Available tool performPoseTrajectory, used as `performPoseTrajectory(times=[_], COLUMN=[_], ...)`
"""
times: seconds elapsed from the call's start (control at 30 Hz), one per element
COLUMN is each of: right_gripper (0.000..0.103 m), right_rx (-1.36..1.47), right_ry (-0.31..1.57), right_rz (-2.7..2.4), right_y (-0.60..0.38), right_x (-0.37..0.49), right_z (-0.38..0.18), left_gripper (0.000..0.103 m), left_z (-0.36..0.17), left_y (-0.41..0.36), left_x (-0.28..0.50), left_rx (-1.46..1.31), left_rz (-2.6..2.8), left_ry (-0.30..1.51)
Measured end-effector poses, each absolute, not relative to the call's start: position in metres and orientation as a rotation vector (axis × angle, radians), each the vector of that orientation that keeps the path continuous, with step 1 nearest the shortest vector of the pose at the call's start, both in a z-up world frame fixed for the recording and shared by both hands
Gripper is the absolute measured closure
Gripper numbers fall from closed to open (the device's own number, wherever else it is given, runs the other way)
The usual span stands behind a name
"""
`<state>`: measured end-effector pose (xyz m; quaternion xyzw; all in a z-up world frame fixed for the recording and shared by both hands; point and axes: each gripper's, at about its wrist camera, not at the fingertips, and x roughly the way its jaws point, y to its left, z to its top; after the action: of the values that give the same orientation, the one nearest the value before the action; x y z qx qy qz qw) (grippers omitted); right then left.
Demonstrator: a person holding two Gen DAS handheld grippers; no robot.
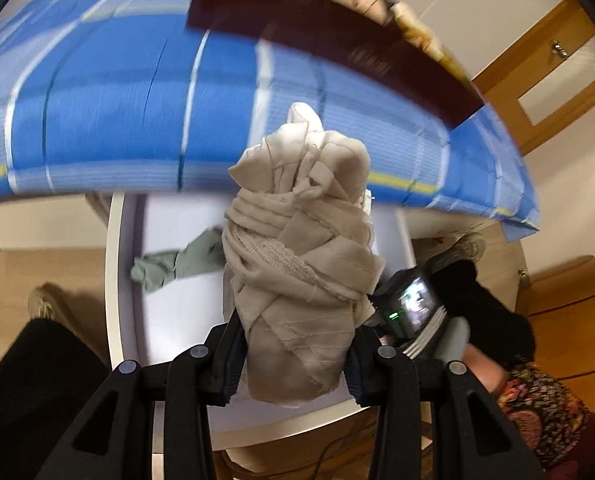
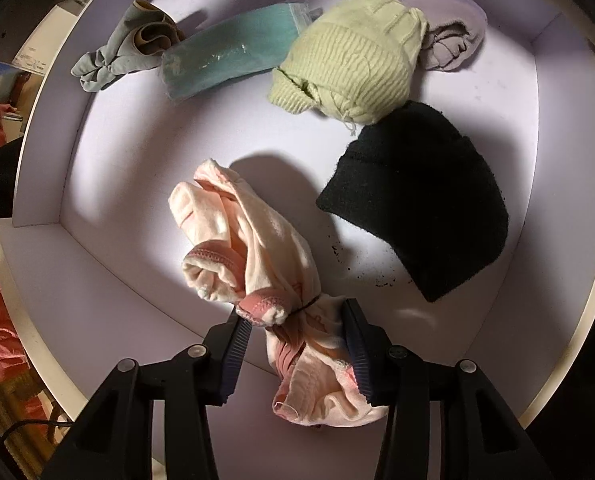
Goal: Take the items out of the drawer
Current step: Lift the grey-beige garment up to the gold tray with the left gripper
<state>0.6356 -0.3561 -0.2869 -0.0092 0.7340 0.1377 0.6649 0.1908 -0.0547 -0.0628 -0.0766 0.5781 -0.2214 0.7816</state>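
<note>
My left gripper [image 1: 295, 354] is shut on a knotted beige cloth bundle [image 1: 301, 256], held up above the open white drawer [image 1: 115, 280]. A grey-green cloth [image 1: 177, 266] lies on the drawer floor behind it. In the right wrist view my right gripper [image 2: 295, 342] is down inside the drawer [image 2: 37, 248], its fingers on both sides of a rolled pink and cream garment [image 2: 257, 256] and pressing on it. Further back lie a black knit hat [image 2: 417, 200], a pale green knit hat [image 2: 349, 60], a teal packet [image 2: 233, 52], a grey cloth [image 2: 121, 56] and a lilac item [image 2: 453, 36].
A bed with a blue striped cover [image 1: 137, 112] and a dark red cloth [image 1: 337, 48] fills the background beyond the drawer. The other gripper's camera [image 1: 411, 304] shows to the right. A person's dark trouser legs [image 1: 25, 380] and shoes [image 1: 43, 304] stand beside the drawer. A wooden door [image 1: 553, 76] is at right.
</note>
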Motion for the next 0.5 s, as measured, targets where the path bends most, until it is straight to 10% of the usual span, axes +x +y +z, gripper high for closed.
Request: performPoseTrajectory(times=[0.5], right_gripper=[0.056], right_rx=[-0.023], right_ry=[1.669], right_rz=[0.312], right_y=[-0.357], right_x=[0.64], right_z=[-0.282], left_gripper=[0.062], left_z=[0.044], left_y=[-0.084], left_x=[0.266], left_rx=[-0.123], left_rz=[-0.514], left_ry=[1.108])
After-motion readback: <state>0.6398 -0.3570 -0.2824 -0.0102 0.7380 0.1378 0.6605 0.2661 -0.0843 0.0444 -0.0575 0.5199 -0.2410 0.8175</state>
